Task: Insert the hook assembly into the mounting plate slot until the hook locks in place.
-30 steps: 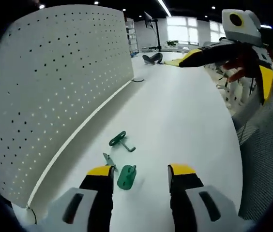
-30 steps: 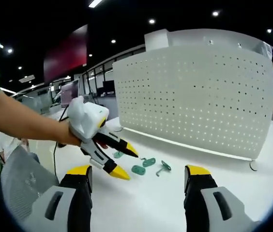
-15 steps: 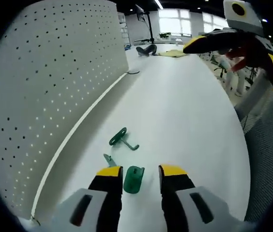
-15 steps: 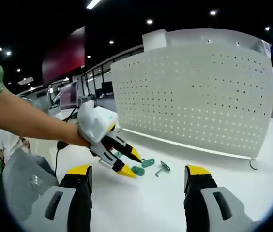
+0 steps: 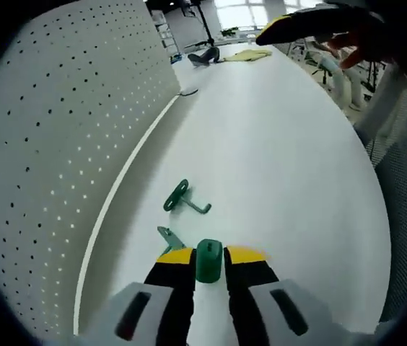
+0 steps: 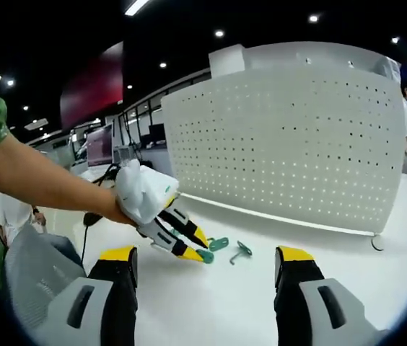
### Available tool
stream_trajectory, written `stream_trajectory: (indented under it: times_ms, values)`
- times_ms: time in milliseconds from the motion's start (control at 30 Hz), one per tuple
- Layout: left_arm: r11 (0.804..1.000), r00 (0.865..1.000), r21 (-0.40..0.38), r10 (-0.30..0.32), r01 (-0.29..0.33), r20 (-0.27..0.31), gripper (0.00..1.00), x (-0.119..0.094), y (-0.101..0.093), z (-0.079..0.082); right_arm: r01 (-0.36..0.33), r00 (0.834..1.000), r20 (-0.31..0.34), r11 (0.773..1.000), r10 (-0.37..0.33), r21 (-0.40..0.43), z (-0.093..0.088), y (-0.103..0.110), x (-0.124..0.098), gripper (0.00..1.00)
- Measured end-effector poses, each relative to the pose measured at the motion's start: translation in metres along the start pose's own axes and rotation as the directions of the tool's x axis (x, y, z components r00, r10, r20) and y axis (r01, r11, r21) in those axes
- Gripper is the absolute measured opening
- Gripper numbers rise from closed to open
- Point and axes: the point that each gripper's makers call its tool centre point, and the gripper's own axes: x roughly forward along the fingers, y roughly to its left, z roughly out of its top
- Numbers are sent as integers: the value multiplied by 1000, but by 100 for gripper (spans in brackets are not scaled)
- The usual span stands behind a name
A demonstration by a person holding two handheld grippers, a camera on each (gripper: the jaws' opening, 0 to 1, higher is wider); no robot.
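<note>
Big white pegboard [image 5: 52,166] stands along the far side of the white table [image 5: 290,180], and three green parts sit in front of it. Your left gripper [image 5: 208,258] has its jaws pinched narrow on one, the oval mounting plate [image 5: 208,261]. I'd lift it straight and level so it doesn't twist. Your right gripper [image 6: 207,254] hangs wide open, empty. One hook [image 5: 186,200] lies just ahead, one small bracket [image 5: 167,236] beside the jaws.
</note>
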Motion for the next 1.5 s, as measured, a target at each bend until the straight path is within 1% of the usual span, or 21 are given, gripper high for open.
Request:
stream_trajectory:
  times_ms: [33, 100, 167, 333, 467, 600, 767, 900, 1200, 1500]
  values:
    - [1000, 1000, 4, -1, 1, 0, 16, 0, -1, 0, 0, 1000, 2, 1000, 0, 0, 0, 0, 0, 79]
    - [999, 1000, 35, 6, -5, -21, 15, 1, -2, -1, -1, 1000, 5, 1000, 1, 0, 1, 1, 0, 79]
    - [998, 1000, 64, 13, -11, -27, 14, 1, -3, 0, -2, 1000, 8, 1000, 2, 0, 2, 1, 0, 79]
    - [993, 998, 113, 34, -27, -59, 13, 2, 1, -1, -5, 1000, 14, 1000, 5, 3, 4, 1, -1, 79]
    - [993, 997, 115, 37, -28, -72, 11, 2, 3, -2, -9, 1000, 17, 1000, 9, 4, 4, 2, -1, 79]
    - [991, 995, 136, 33, -20, -95, 10, 4, 2, -6, -13, 1000, 19, 1000, 12, 8, 5, 1, -1, 79]
    - [990, 995, 141, 30, -17, -96, 9, 4, 3, -5, -14, 1000, 21, 1000, 14, 10, 4, 2, -2, 79]
    - [986, 994, 166, 32, -14, -108, 8, 5, 2, -6, -17, 1000, 26, 1000, 17, 10, 6, 3, -2, 79]
    - [985, 992, 170, 21, 2, -128, 5, 7, 0, -8, -14, 999, 31, 1000, 13, 15, 6, 1, -2, 79]
    - [986, 991, 167, 19, 3, -132, 4, 8, 2, -8, -12, 999, 31, 1000, 12, 17, 7, 0, -2, 79]
